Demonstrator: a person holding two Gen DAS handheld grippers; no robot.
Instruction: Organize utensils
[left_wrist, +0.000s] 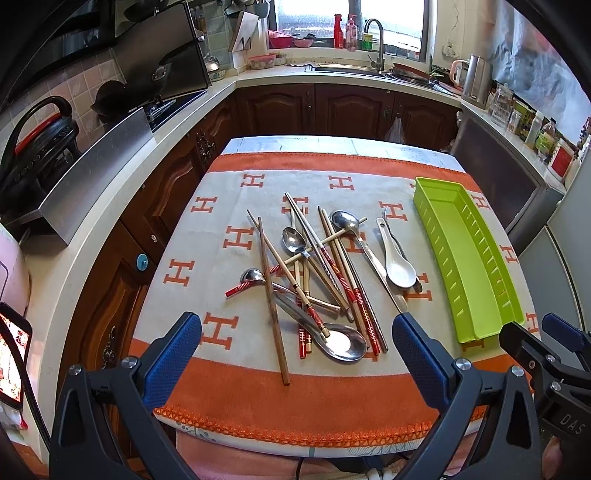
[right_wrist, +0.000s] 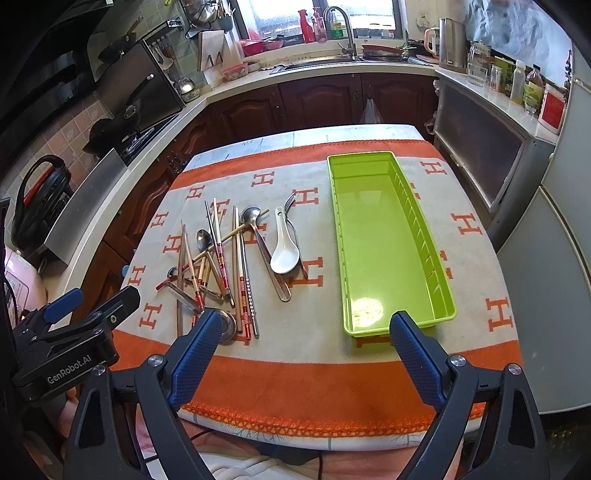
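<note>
1. Left gripper (left_wrist: 297, 334): jaws spread wide, nothing between the blue pads; it hangs above the near edge of the utensil pile, tilted downward.
2. Right gripper (right_wrist: 301, 332): jaws likewise wide apart and empty, hovering over the near end of the table, its right pad in front of the tray's near rim.
3. Utensil pile (left_wrist: 314, 273): wooden and red-banded chopsticks lie crossed over several metal spoons on the left-centre of the cloth; one large metal spoon (left_wrist: 341, 343) lies nearest the left gripper.
4. White ceramic spoon (right_wrist: 283, 248): rests bowl toward the camera at the pile's right edge, partly over a fork (right_wrist: 295, 229).
5. Green tray (right_wrist: 388, 240): long, slotted along its wall, standing to the right of the pile and apart from it; no utensil lies in it.
6. Orange-and-grey cloth (right_wrist: 295, 376): covers the table beneath everything.
</note>
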